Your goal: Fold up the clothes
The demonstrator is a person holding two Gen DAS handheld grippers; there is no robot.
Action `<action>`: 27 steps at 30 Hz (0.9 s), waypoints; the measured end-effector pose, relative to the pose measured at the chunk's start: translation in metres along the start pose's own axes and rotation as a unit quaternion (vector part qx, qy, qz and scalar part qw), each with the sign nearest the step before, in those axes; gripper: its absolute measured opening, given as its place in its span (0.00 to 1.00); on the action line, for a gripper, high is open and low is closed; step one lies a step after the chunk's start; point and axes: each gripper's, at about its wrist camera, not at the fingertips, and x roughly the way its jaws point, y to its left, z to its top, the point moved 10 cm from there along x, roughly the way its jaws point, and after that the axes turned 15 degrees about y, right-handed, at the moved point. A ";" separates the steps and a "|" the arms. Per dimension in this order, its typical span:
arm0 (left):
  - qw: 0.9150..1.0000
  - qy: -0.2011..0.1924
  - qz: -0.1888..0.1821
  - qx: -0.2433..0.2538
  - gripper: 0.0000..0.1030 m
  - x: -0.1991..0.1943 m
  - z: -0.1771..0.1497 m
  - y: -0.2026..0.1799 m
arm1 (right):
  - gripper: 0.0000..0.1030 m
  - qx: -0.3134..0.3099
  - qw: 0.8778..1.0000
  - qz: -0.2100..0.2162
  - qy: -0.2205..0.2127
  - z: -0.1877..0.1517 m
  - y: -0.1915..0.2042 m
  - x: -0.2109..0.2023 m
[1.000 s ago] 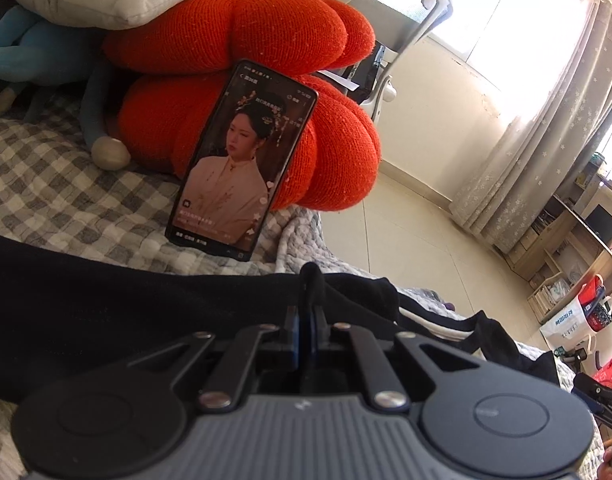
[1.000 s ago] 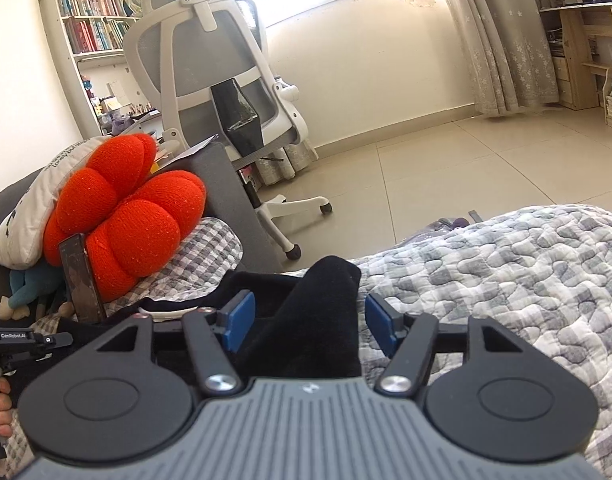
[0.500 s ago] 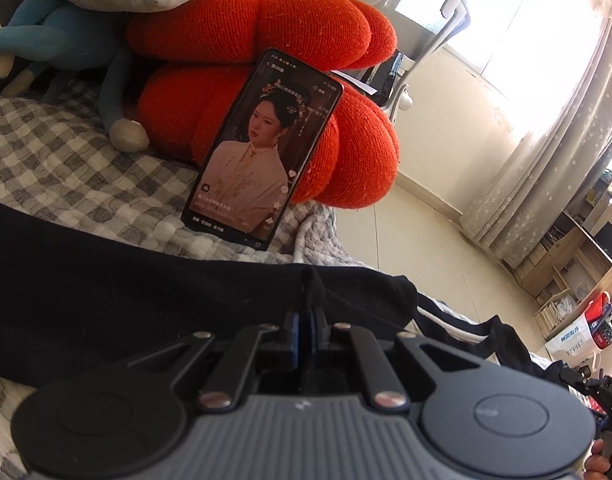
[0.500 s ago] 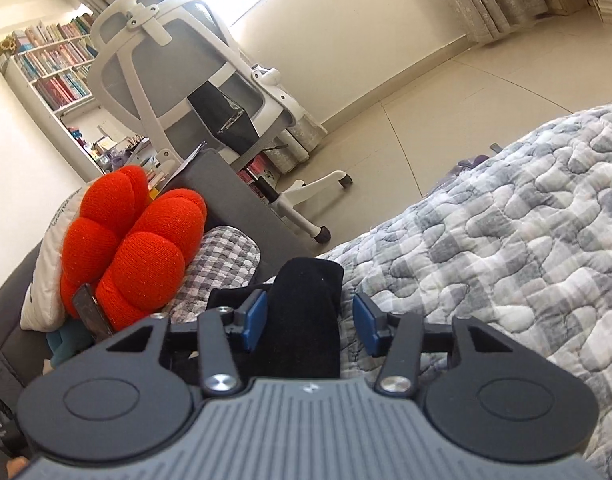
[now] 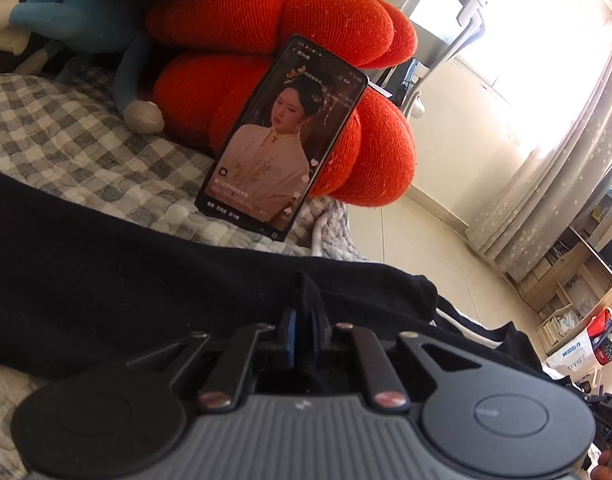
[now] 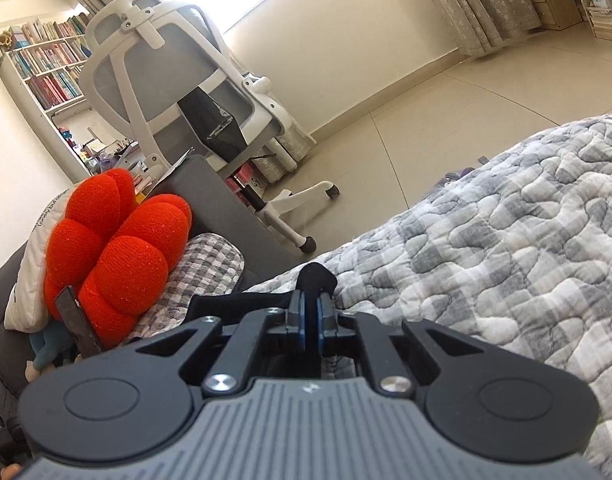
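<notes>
A black garment (image 5: 126, 272) lies stretched across the checked quilt (image 5: 66, 148) on the bed. My left gripper (image 5: 304, 316) pinches a raised fold of it between its blue pads; its jaws are opening a little, and the cloth still stands between them. In the right wrist view my right gripper (image 6: 311, 308) sits at another edge of the black garment (image 6: 242, 304). Its jaws are closing, and a tuft of black cloth (image 6: 316, 276) pokes up from between the pads. White stripes of the garment (image 5: 466, 320) show to the right of the left gripper.
A phone (image 5: 282, 140) with a lit screen leans on a red pumpkin cushion (image 5: 274, 20) just behind the garment. A blue plush toy (image 5: 86, 4) and a white pillow lie further back. An office chair (image 6: 178, 80) and bookshelf (image 6: 50, 72) stand past the bed edge.
The right jaws have come together from wide apart onto the black cloth, and that gripper has rolled and sunk slightly. The left pads have parted a touch.
</notes>
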 end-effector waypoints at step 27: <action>0.994 0.030 0.077 0.071 0.09 -0.027 -0.025 0.002 | 0.13 -0.056 0.994 -0.008 0.093 -0.072 0.020 -0.047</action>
